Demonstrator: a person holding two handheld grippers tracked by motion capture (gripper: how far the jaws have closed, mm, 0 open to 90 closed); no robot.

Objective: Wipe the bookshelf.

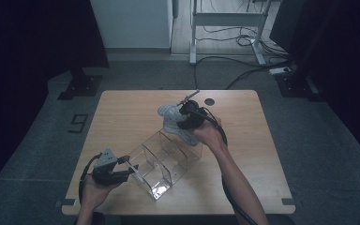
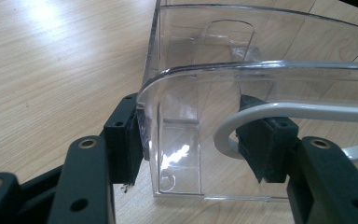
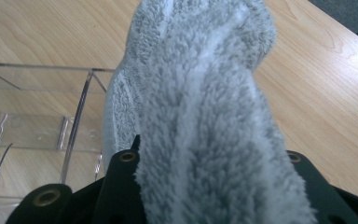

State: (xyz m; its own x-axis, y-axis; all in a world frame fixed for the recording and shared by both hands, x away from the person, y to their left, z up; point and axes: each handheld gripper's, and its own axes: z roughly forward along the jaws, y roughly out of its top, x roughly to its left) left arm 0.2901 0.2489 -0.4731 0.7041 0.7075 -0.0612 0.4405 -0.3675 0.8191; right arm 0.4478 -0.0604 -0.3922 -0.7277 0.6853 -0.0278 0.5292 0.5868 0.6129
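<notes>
A clear plastic organizer [image 1: 164,161] with several open compartments lies on the wooden table [image 1: 243,140]. My left gripper [image 1: 132,169] is at its near left end; in the left gripper view [image 2: 198,140] the black pads [image 2: 126,140] press on the rounded clear wall [image 2: 205,93] from both sides. My right gripper [image 1: 183,121] is at the organizer's far end, shut on a grey fluffy cloth [image 1: 169,117]. In the right gripper view the cloth [image 3: 205,116] bulges up between the jaws of the gripper [image 3: 209,161], and the organizer [image 3: 37,107] lies just left of it.
A white cable loop [image 2: 279,109] crosses in front of the left gripper's right jaw. A dark round hole [image 1: 209,101] sits near the table's far edge. Beyond the table are a desk frame [image 1: 225,28], floor cables [image 1: 243,70] and a black stand base [image 1: 79,84].
</notes>
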